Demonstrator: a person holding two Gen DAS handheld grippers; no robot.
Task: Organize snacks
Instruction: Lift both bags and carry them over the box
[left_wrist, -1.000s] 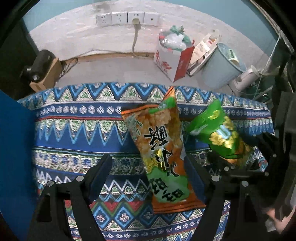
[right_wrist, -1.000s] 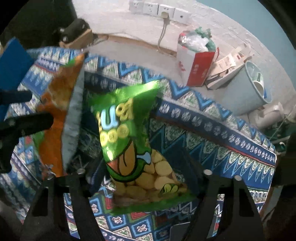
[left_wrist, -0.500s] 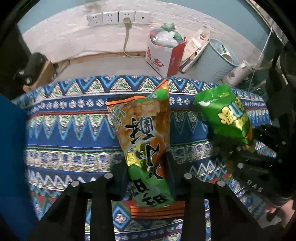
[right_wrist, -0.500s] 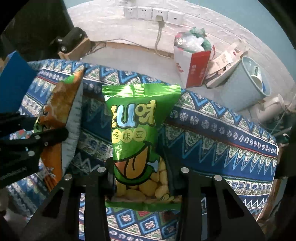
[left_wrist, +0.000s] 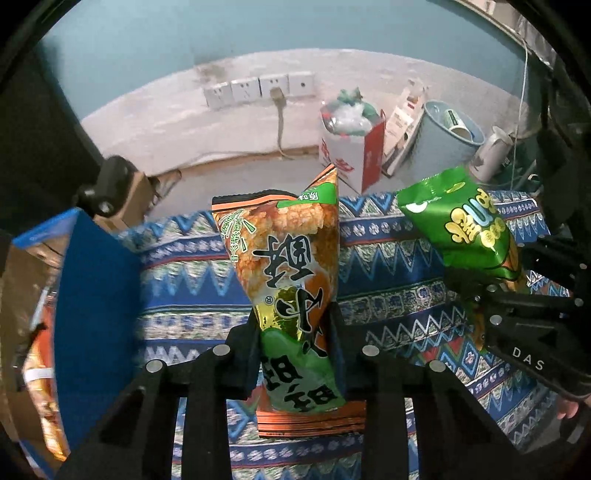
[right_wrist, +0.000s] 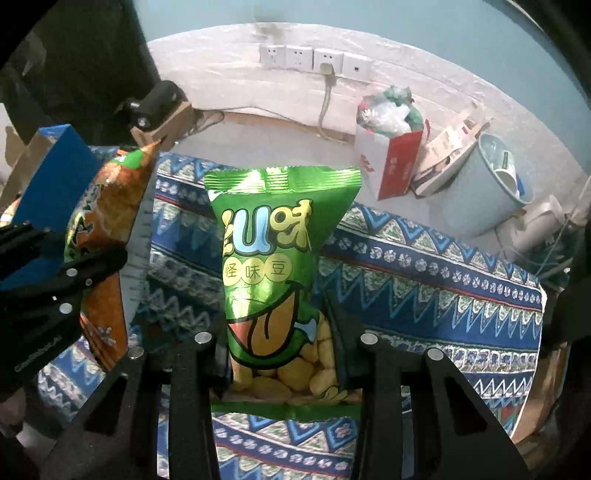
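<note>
Left gripper (left_wrist: 295, 354): jaws clamped on orange snack bag (left_wrist: 291, 266), lower part hidden between pads. Right gripper (right_wrist: 280, 354): jaws clamped on green snack bag (right_wrist: 273, 251), raised over patterned cloth (right_wrist: 424, 280). Blue box (left_wrist: 92, 295) left of jaws, cut off.

A second ago both grippers stood open around bags lying on the patterned cloth (left_wrist: 184, 280). Since then the left gripper (left_wrist: 295, 354) has closed on the orange snack bag (left_wrist: 288, 266) and the right gripper (right_wrist: 280, 354) on the green snack bag (right_wrist: 273, 258). Both bags now hang upright, raised off the cloth, and the wall sockets (left_wrist: 258, 88) sit lower in the frame.
</note>
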